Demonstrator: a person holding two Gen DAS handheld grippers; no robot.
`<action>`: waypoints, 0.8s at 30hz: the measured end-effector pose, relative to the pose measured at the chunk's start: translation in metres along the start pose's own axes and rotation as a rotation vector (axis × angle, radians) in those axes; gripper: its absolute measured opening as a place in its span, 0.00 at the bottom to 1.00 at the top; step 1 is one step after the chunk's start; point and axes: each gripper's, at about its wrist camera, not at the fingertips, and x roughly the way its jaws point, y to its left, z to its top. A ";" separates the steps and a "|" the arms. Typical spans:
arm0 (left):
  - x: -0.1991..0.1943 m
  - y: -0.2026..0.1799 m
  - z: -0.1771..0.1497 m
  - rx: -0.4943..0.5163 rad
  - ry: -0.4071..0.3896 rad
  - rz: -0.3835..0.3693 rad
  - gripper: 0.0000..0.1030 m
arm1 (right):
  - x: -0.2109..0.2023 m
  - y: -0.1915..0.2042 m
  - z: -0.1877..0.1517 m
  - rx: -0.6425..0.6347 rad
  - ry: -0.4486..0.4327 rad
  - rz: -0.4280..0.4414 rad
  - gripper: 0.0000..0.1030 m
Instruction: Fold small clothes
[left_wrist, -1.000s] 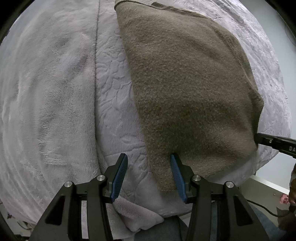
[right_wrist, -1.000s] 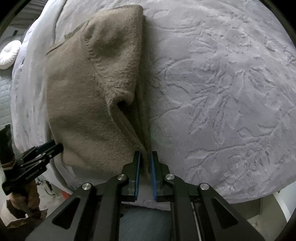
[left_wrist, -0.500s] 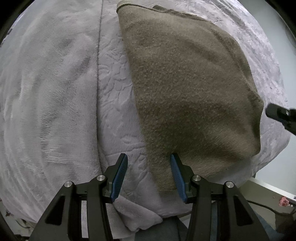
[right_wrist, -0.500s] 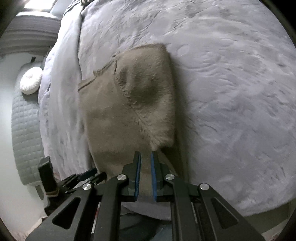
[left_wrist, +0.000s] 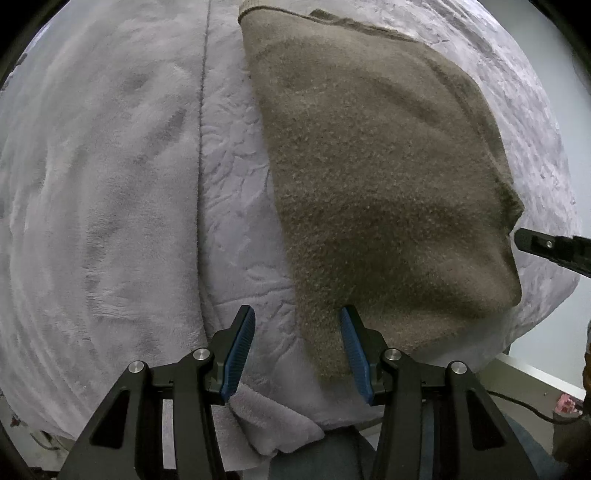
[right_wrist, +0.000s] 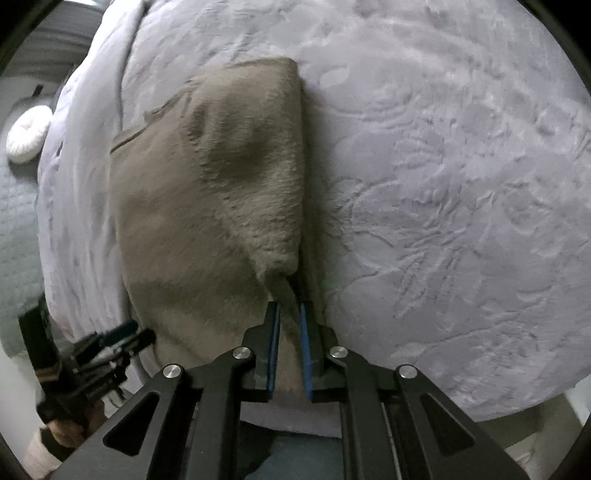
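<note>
Around you lies a pale grey plush blanket with an embossed leaf pattern (right_wrist: 443, 184), covering the bed; a smoother grey fleece panel (left_wrist: 99, 192) joins it along a seam at the left of your left wrist view. Off the bed's far-left edge in the right wrist view sits a round white tufted cushion (right_wrist: 27, 134) on a quilted grey-green surface (right_wrist: 16, 221). A black cable (left_wrist: 524, 408) trails on the floor at the lower right of the left view.

The brown fuzzy fleece garment (left_wrist: 388, 184) lies spread on the embossed blanket close to the near edge of the bed, one side folded over onto itself.

Both your tools point steeply down at the bed. Your left gripper (left_wrist: 297, 345) hovers over the garment's near left corner, with its blue-padded fingers (left_wrist: 240, 347) spread partway; the brown edge sits between them, but the pads are not pressing on it. Your right gripper (right_wrist: 289, 347) is over the garment's right side, its blue pads (right_wrist: 274, 347) nearly together and pinching a narrow strip of the folded brown fleece, which rises in a tented ridge up to the tips.
</note>
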 end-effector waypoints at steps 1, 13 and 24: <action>-0.002 0.001 0.000 0.004 -0.006 0.003 0.49 | -0.002 0.003 -0.003 -0.009 -0.003 -0.008 0.10; -0.042 0.011 0.016 -0.024 -0.115 0.045 0.49 | -0.010 0.032 -0.001 -0.034 -0.020 -0.059 0.14; -0.079 0.001 0.028 -0.015 -0.207 0.106 0.49 | -0.026 0.067 0.010 -0.126 -0.076 -0.147 0.14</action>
